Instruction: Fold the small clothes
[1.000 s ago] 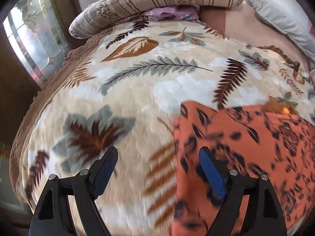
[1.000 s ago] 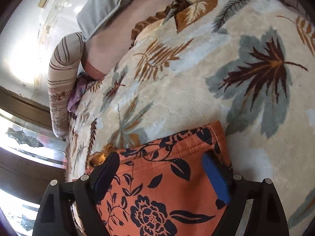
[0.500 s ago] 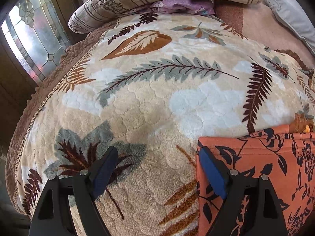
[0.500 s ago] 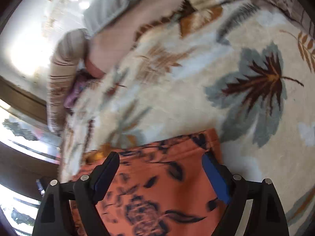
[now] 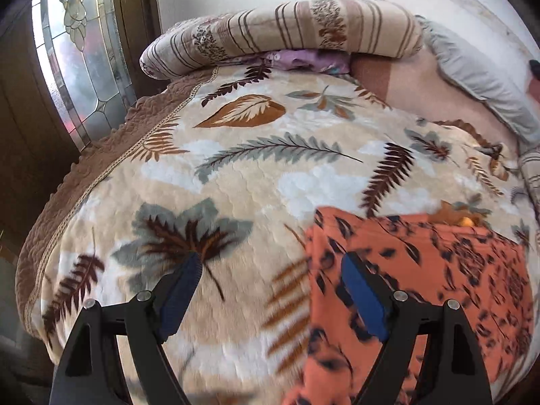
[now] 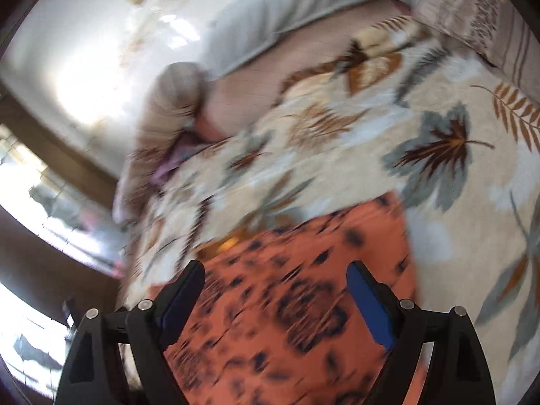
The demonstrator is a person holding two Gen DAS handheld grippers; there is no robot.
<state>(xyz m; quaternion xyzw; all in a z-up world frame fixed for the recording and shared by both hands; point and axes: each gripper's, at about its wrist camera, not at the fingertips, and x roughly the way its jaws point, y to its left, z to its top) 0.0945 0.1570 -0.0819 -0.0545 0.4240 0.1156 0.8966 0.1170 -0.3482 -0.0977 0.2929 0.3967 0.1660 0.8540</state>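
You hold two black grippers with blue pads above a bed covered by a cream plush blanket (image 5: 236,182) printed with brown and grey leaves. The orange garment with a dark floral print (image 5: 438,270) lies flat on the blanket's near right part, already folded to a rectangle as far as its straight edges suggest. Your left gripper (image 5: 270,300) has its jaws spread wide with nothing between them; its right finger hangs over the garment's left edge, its left finger over bare blanket. Your right gripper (image 6: 273,303) is likewise spread wide and empty, hovering over the middle of the same garment (image 6: 303,270). Compared with a second ago, both views take in more of the room: the striped bolster pillow (image 5: 287,30) at the head of the bed and the leaded-glass window (image 5: 74,67) show further in, so both hands have lifted away from the cloth. That suggests this fold is finished and released; next likely comes another fold or setting the piece aside.
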